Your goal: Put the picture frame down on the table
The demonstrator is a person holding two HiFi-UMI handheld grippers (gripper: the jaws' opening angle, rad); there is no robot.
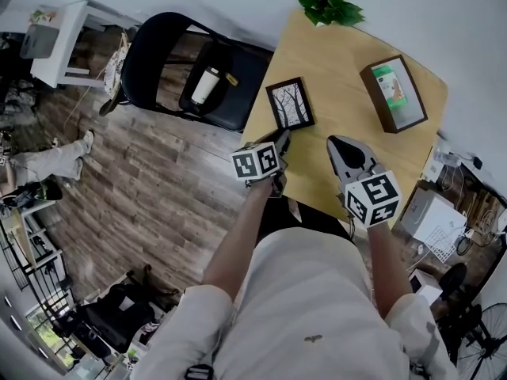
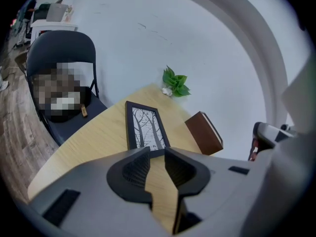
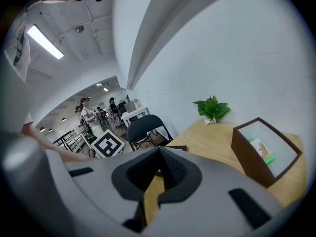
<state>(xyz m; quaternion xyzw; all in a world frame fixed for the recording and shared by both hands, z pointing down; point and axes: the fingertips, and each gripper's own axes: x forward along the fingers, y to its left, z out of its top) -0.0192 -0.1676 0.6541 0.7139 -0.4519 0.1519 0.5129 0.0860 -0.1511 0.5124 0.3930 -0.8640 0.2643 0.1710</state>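
Note:
The black picture frame (image 1: 289,104) with a tree print lies flat on the wooden table (image 1: 341,70), near its left edge. My left gripper (image 1: 283,138) hovers just short of the frame's near edge. In the left gripper view the frame (image 2: 145,127) rests right beyond the gripper (image 2: 157,151), whose jaws stand slightly open with nothing between them. My right gripper (image 1: 337,142) is over the table to the right of the frame. In the right gripper view that gripper (image 3: 159,151) is shut and empty, with the frame (image 3: 177,147) showing only as a dark sliver.
A brown open box (image 1: 394,93) stands at the table's right side, and a small green plant (image 1: 326,6) sits at the far edge. A black folding chair (image 1: 190,70) holding a bottle stands left of the table. Cluttered shelves and cables lie at the right.

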